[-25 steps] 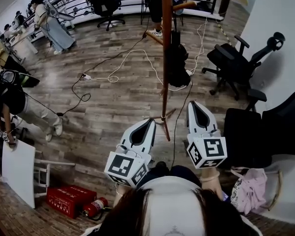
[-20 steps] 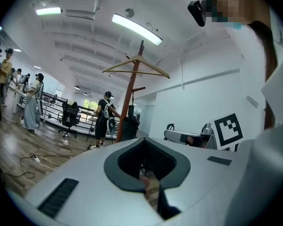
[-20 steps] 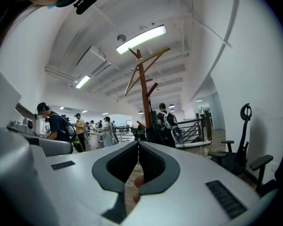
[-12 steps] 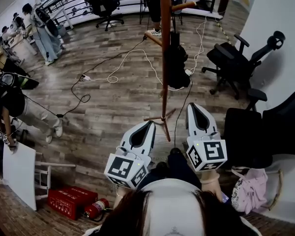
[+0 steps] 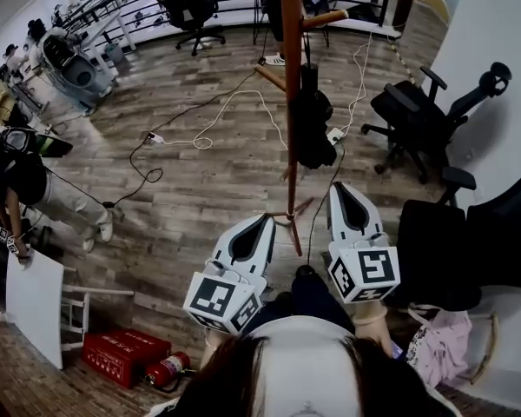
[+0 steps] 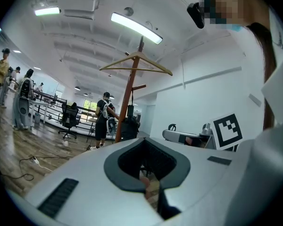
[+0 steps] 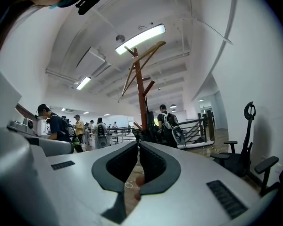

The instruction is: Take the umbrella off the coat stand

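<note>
A wooden coat stand rises from the plank floor just ahead of me. A black folded umbrella hangs from a peg on its right side. My left gripper points level at the foot of the stand, shut and empty. My right gripper is held beside it to the right, also shut and empty, short of the umbrella. In the left gripper view the stand and the umbrella are ahead, beyond the shut jaws. The right gripper view shows the stand straight ahead.
Black office chairs stand at the right. Cables trail over the floor behind the stand. A red box, a fire extinguisher and a white board lie at the lower left. A person sits at the left.
Both grippers have edged a little forward toward the stand, still shut. The people at the far left have walked on.
</note>
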Demonstrator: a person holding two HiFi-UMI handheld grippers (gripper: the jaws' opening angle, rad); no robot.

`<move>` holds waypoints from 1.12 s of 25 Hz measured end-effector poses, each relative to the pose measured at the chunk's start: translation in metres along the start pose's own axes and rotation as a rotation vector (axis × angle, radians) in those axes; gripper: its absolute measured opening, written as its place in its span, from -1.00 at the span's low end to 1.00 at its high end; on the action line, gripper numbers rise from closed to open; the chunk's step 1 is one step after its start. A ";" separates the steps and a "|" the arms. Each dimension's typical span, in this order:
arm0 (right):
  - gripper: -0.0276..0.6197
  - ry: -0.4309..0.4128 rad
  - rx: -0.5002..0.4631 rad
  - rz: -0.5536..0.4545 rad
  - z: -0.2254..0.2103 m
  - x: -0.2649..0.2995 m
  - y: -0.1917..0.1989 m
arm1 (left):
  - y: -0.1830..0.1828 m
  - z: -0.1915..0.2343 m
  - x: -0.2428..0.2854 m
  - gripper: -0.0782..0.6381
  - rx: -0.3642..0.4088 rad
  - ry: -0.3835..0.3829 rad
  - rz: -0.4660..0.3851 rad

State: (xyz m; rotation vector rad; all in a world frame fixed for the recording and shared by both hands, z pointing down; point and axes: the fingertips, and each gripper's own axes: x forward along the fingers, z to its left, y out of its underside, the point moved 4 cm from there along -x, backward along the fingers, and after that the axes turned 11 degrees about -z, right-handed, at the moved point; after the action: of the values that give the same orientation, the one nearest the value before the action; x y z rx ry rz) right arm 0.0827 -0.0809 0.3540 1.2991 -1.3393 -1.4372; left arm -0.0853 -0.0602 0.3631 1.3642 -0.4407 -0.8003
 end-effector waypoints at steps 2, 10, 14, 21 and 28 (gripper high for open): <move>-0.80 -0.012 -0.008 0.003 -0.003 0.004 0.001 | 0.001 0.000 0.005 -0.76 0.000 -0.007 -0.004; -0.79 -0.061 -0.022 0.019 -0.020 0.024 0.005 | 0.005 0.000 0.028 -0.76 0.005 -0.040 -0.006; -0.79 -0.088 -0.016 0.031 -0.026 0.034 0.007 | 0.005 0.002 0.038 -0.76 0.009 -0.056 -0.009; -0.79 -0.125 -0.014 0.052 -0.036 0.048 0.014 | 0.008 0.003 0.049 -0.76 0.006 -0.080 -0.007; -0.79 -0.159 -0.017 0.075 -0.045 0.067 0.022 | 0.011 0.010 0.062 -0.76 0.010 -0.115 -0.007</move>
State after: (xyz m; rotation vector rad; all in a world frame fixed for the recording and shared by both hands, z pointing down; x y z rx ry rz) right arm 0.1123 -0.1583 0.3674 1.1309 -1.4602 -1.5220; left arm -0.0479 -0.1120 0.3649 1.3337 -0.5306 -0.8859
